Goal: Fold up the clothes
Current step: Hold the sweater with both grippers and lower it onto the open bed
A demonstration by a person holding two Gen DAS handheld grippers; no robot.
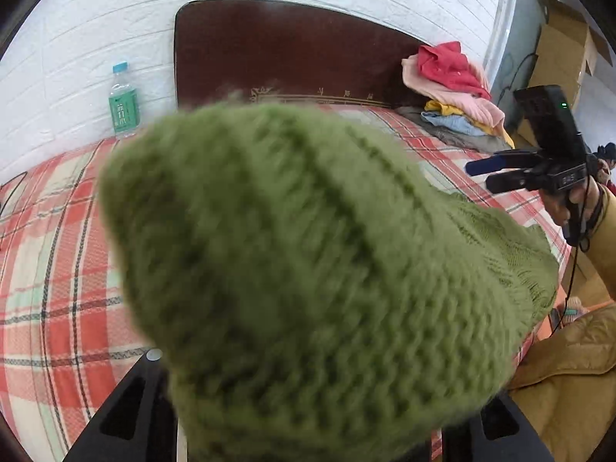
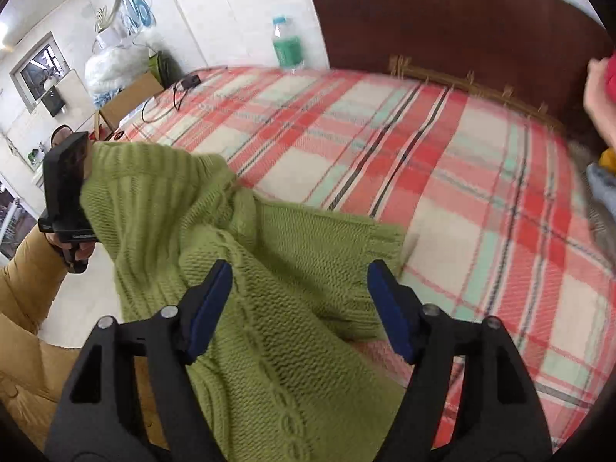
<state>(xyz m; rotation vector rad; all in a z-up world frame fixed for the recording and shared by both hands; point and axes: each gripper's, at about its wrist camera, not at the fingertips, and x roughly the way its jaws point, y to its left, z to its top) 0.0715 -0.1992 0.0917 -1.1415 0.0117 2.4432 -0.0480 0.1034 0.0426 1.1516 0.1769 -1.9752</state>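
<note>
Green chunky-knit sweater [image 1: 308,269] fills your left view, hiding your left tongs [image 2: 67,200], so their grip can't be told. Your right tongs [image 2: 300,308] gape wide, empty, above the sweater draped over the red plaid bed [image 2: 442,161]. Only the left view shows the stacked clothes pile [image 1: 450,92].

The water bottle [image 1: 124,101] carries a green label with white characters, too blurred to read.
</note>
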